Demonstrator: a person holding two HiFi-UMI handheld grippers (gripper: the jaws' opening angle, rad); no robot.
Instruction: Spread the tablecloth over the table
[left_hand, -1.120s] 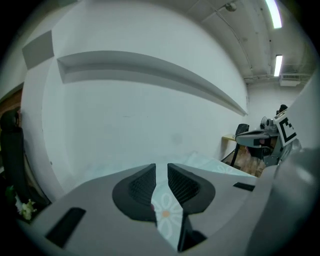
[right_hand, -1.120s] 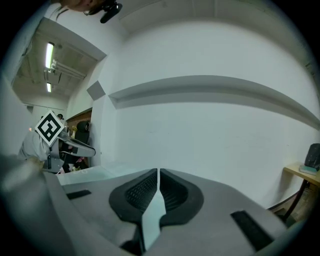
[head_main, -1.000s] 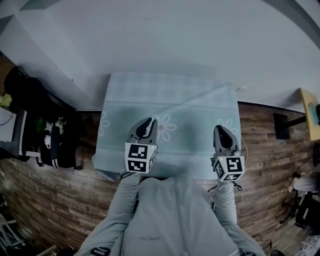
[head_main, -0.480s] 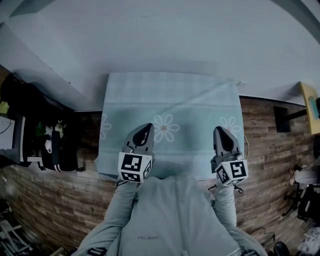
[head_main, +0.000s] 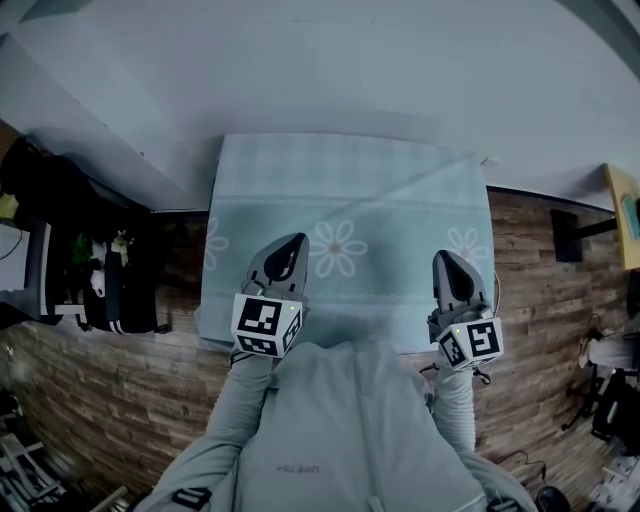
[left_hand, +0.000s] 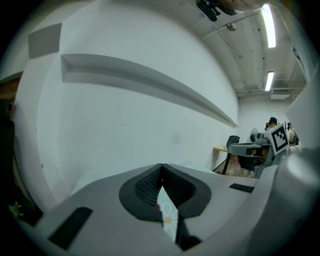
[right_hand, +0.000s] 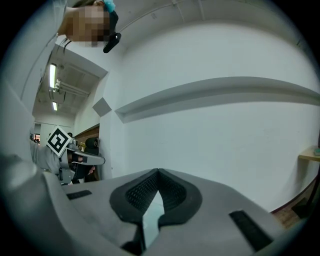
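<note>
A pale blue-green tablecloth (head_main: 350, 215) with daisy prints lies over a table against the white wall; a diagonal crease runs to its far right corner. My left gripper (head_main: 291, 247) is over the near left part of the cloth, and my right gripper (head_main: 447, 262) is at the near right edge. In the left gripper view the left gripper (left_hand: 161, 167) has its jaws together, with a strip of the flowered cloth (left_hand: 168, 220) pinched between the pads. In the right gripper view the right gripper (right_hand: 158, 172) is likewise shut, with a strip of the cloth (right_hand: 150, 212) between its pads.
A dark chair with bags (head_main: 100, 285) stands left of the table on the wooden floor (head_main: 120, 390). A yellow tabletop (head_main: 625, 215) and a black stand (head_main: 563, 240) are at the right. The white wall (head_main: 330, 70) runs directly behind the table.
The left jaws have gone from open to shut on the cloth. Both grippers have drawn slightly back toward my body and risen a little; the right one stayed shut.
</note>
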